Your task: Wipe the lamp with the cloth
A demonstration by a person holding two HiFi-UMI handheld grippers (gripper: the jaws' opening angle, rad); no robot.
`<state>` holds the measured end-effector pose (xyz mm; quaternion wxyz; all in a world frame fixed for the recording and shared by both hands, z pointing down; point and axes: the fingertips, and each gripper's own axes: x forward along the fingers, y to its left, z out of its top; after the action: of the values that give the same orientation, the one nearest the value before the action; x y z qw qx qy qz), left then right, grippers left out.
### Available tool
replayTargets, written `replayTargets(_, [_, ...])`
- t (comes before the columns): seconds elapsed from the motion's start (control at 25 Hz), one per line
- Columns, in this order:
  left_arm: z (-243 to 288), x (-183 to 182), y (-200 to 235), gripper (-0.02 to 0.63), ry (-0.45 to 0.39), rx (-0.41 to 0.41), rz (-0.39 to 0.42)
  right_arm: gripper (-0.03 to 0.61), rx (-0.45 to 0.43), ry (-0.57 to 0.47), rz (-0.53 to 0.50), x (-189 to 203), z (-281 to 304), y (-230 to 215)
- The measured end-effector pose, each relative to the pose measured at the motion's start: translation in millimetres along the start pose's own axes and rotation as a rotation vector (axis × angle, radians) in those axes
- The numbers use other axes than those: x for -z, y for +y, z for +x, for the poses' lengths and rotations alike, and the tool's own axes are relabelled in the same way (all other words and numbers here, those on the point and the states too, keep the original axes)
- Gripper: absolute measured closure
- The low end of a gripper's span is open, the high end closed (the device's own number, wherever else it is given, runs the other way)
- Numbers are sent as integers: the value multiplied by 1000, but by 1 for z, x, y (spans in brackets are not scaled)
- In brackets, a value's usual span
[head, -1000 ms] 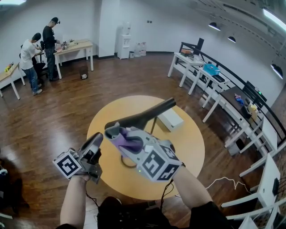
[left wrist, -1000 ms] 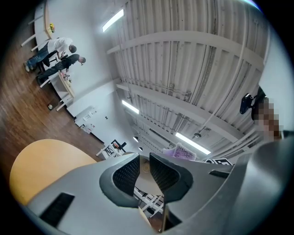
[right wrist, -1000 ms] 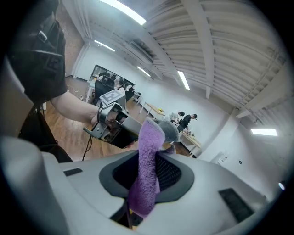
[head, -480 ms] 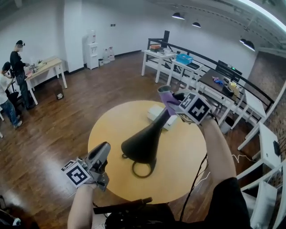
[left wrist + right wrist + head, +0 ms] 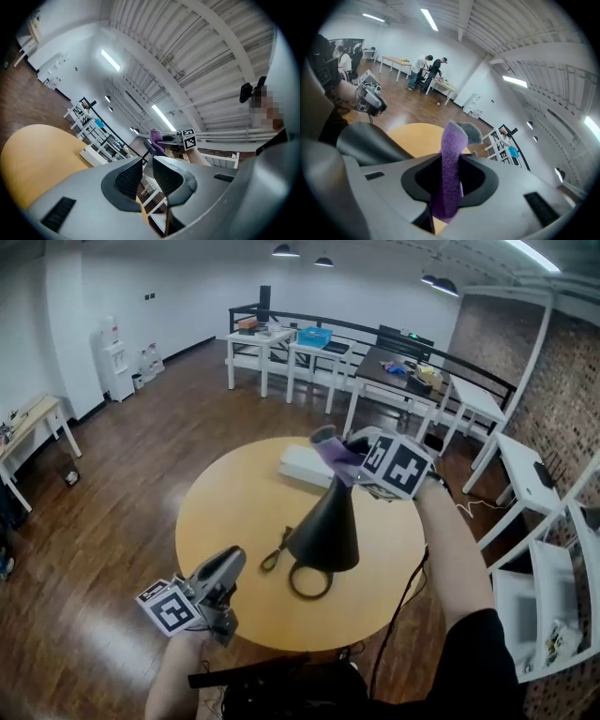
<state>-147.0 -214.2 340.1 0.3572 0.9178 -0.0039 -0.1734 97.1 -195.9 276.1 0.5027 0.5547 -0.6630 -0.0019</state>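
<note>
Reaching forward over the table (image 5: 225, 512), the right claw (image 5: 347, 452) clamps the cloth (image 5: 330, 448); the lamp (image 5: 325, 526) stands just below it; the left claw (image 5: 230, 563), shut and empty, tilts upward, well apart.

R tongs (image 5: 451, 174) clamped on purple cloth (image 5: 452, 140); yellow table (image 5: 412, 136) beyond; 2 ppl (image 5: 421, 68) far.

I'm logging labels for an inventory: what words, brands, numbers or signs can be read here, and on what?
No readable words, brands or numbers in any view.
On the cubes of the right hand-held gripper and the left hand-held gripper: black-and-white square markers, patterns, not text.
On the flat white box on the round yellow table: any print is too small to read.
</note>
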Motion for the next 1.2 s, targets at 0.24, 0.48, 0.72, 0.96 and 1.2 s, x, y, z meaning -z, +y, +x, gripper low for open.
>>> replayTargets(0.24, [3, 2, 11, 561, 21, 19, -46, 488, -158, -17, -88, -17, -22, 61])
replayTargets(0.48, [20, 16, 1, 561, 38, 40, -44, 488, -282, -65, -183, -28, -42, 115])
replayTargets(0.72, [43, 19, -9, 560, 1, 49, -19, 488, -369, -235, -179, -36, -56, 155])
replayTargets(0.96, [51, 16, -18, 558, -17, 53, 68, 488, -442, -360, -194, -38, -70, 169])
replayTargets(1.2, [49, 1, -13, 545, -55, 78, 75, 488, -357, -455, -103, -38, -78, 130])
